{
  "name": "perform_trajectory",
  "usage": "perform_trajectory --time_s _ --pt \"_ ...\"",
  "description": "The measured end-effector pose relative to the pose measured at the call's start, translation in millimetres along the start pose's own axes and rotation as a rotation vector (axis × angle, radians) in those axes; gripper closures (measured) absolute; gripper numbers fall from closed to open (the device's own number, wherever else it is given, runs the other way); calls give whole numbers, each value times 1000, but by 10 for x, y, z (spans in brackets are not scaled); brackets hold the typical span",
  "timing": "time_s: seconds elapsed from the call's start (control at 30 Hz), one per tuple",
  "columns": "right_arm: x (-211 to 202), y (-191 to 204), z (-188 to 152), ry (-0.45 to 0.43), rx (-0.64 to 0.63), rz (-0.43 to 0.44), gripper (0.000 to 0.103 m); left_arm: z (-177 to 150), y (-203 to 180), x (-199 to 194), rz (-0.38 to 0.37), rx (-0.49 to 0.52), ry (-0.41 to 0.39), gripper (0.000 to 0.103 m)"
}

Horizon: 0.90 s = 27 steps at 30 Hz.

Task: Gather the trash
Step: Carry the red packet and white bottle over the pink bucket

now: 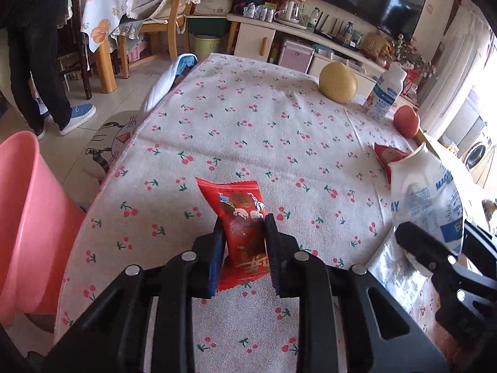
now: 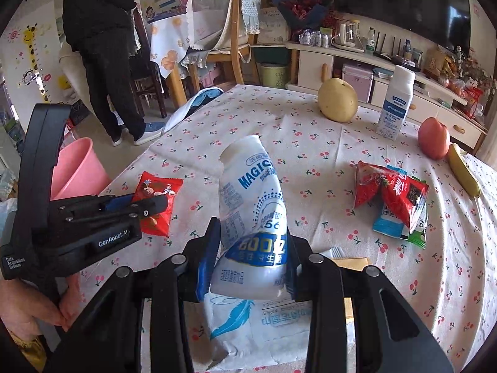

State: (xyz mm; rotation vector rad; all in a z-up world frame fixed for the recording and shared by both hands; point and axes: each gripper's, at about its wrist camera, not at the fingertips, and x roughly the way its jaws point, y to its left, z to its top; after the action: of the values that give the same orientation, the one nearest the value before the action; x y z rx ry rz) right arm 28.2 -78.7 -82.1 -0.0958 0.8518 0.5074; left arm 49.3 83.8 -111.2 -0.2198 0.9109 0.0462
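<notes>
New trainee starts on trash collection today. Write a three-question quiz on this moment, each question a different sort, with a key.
1. True or false: the left gripper is shut on a red wrapper.
2. Multiple choice: what does the right gripper hold? A) an apple B) a crushed white bottle C) a banana
3. Fill in: the pink bin stands off the table's ____ edge in the left wrist view.

Key
1. True; its fingers pinch the wrapper from both sides.
2. B; the crushed bottle sits between the fingers, while the apple and the banana lie on the table.
3. Left.
</notes>
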Motion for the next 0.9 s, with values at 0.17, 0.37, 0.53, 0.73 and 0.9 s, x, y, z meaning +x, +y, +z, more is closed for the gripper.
perform_trajectory --time_s 0.17,0.37,0.53,0.73,0.9 --pt "14 285 70 -3 -28 52 65 72 297 -264 -18 -85 -70 78" --pt "74 723 231 -16 -63 135 65 128 712 -528 -46 -202 -135 78" --pt "201 1224 420 -16 -132 200 65 172 1180 -777 -26 -325 -209 78" --pt "404 1940 637 -11 -219 310 65 103 1945 -1066 105 -529 -303 78" --pt "619 2525 709 14 -308 369 65 -13 2425 -1169 196 -673 -322 78"
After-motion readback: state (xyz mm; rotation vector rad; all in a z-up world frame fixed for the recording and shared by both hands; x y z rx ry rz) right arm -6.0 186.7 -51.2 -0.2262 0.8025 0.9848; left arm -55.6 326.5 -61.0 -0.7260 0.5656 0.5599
